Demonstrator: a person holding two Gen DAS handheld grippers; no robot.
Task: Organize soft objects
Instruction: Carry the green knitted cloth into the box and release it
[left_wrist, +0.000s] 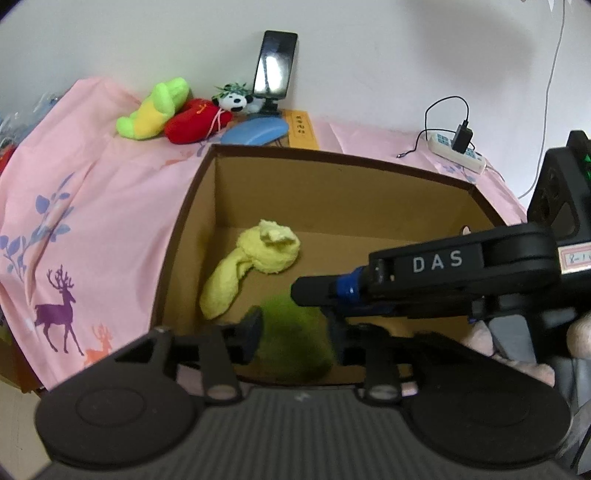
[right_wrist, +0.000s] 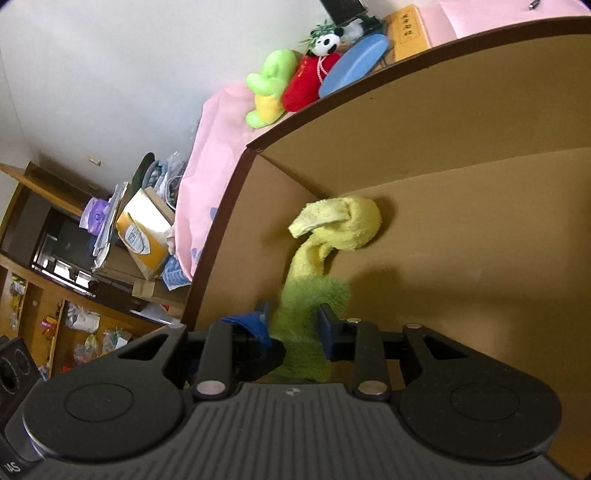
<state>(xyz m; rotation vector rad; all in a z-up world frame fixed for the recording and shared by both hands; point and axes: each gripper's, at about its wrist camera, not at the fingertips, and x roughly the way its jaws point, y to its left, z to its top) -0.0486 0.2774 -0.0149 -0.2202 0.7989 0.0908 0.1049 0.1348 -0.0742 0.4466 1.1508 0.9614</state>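
An open cardboard box (left_wrist: 192, 206) (right_wrist: 461, 122) stands on a pink tablecloth. A pale yellow towel (left_wrist: 255, 258) (right_wrist: 340, 225) lies on its floor near the left wall. A green fuzzy cloth (left_wrist: 295, 336) (right_wrist: 306, 325) sits at the box's near side, between the fingers of both grippers. My left gripper (left_wrist: 295, 332) has its jaws around the cloth. My right gripper (right_wrist: 293, 321), also seen from the side in the left wrist view (left_wrist: 317, 291), is shut on the cloth. A green-yellow plush (left_wrist: 155, 110) (right_wrist: 269, 88), a red plush (left_wrist: 195, 120) (right_wrist: 308, 83) and a panda plush (left_wrist: 232, 99) (right_wrist: 327, 42) lie behind the box.
A blue oval object (left_wrist: 255, 131) (right_wrist: 354, 66), a phone on a stand (left_wrist: 275, 66) and a yellow box (left_wrist: 303, 129) stand by the wall. A power strip with a charger (left_wrist: 460, 147) lies at the right. Shelves and clutter (right_wrist: 92, 240) are left of the table.
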